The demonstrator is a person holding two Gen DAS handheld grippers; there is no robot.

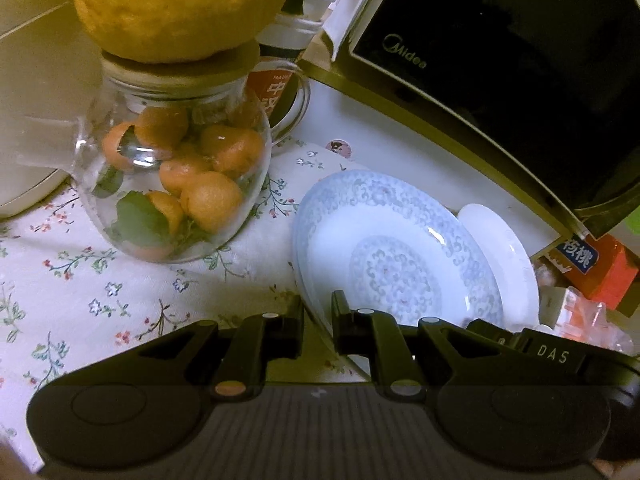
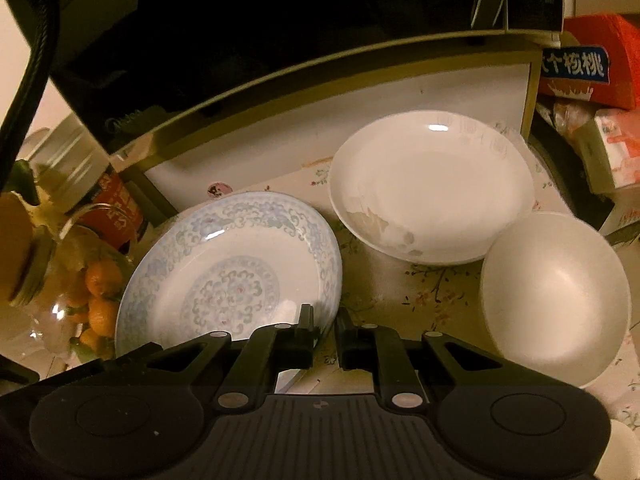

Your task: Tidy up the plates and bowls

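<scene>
On the floral tablecloth [image 1: 80, 280], far left in the left wrist view, stands a glass jar [image 1: 172, 184] of small oranges with a large yellow citrus fruit [image 1: 180, 4] resting on its lid; a red-labelled jar [image 1: 276, 88] sits just behind it. Right of the jar lies the blue-patterned plate [image 1: 400, 248], and beyond its far edge a white plate [image 1: 500, 248] peeks out, both close under the dark Midea microwave [image 1: 520, 80] that overhangs them. A red walnut box [image 1: 592, 268] crowds the far right. The left gripper [image 1: 318, 320] is closed to a narrow gap astride the patterned plate's near rim — the rim passes between its fingers, seemingly gripped. In the right wrist view the same plate [image 2: 232, 276] sits left, the white plate [image 2: 432, 188] centre, a white bowl [image 2: 556, 296] right. The right gripper [image 2: 326, 332] is likewise nearly closed at the patterned plate's right rim — whether it actually pinches the rim cannot be told.
</scene>
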